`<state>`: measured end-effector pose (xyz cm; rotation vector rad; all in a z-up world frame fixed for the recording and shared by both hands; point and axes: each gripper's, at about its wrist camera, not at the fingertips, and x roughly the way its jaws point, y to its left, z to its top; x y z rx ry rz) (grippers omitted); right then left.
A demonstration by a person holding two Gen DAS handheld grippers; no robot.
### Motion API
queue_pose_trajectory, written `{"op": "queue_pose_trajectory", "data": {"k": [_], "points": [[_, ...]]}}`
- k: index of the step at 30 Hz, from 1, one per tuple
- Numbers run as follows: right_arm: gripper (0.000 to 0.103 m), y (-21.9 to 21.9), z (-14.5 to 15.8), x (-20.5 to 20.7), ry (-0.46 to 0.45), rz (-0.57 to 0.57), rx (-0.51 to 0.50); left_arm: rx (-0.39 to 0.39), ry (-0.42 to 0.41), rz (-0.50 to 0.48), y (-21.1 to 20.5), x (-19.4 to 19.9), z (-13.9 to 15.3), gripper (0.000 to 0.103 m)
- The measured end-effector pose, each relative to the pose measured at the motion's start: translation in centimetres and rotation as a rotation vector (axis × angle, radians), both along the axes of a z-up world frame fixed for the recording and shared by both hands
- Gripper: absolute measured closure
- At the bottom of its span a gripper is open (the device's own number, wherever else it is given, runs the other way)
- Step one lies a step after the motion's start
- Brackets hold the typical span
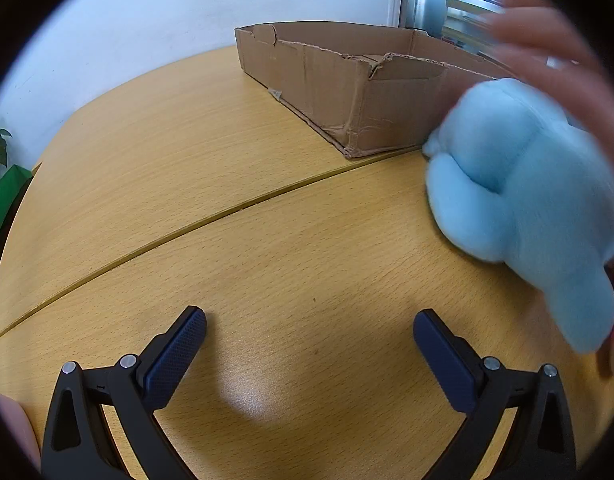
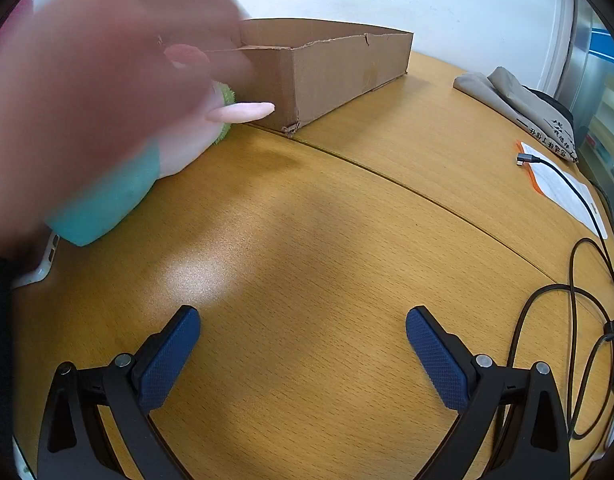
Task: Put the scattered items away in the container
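Plush toys are what the tidying turns on, and neither claw has one. The left gripper (image 1: 309,330) hangs just above bare table (image 1: 227,152), jaws spread wide, nothing between them. Outward from it, the blue plush (image 1: 519,200) lies to the right and a little farther off, resting on the wood with its long axis running from near-right toward far-left, its far end close to the box's near corner. Beyond that stands the box (image 1: 347,84), open-topped, well apart from the claw, far and slightly right. A blurred hand (image 1: 547,48) hovers over the plush at the right edge; whether it touches the plush I cannot tell.

The right gripper (image 2: 303,328) is likewise released and empty over bare wood. From it, the toys lie to the far left: a teal-and-pink plush (image 2: 147,168) with a green tuft, stretched from near-left toward the box (image 2: 327,72), its pink tip just beside the box's near corner. The hand (image 2: 87,88) covers much of it in this view. A white device (image 2: 39,268) peeks out near the left edge. Off to the right lie cables (image 2: 579,280), a paper (image 2: 563,188) and folded cloth (image 2: 519,104), well apart.

My judgement: the left claw is nearer the blue plush and should swing right and forward, closing across its narrow width rather than along its length. The hand in the way is the risk.
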<state>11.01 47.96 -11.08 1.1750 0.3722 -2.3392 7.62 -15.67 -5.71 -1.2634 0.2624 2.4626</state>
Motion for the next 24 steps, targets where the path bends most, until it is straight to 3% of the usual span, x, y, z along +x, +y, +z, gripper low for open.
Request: {"op": "queue_pose_trajectory", "data": {"k": [24], "points": [[0.0,0.01,-0.02,-0.01,0.0,-0.006,0.0,0.0,0.0,-0.006,-0.15,0.13,0.19,0.0]]}}
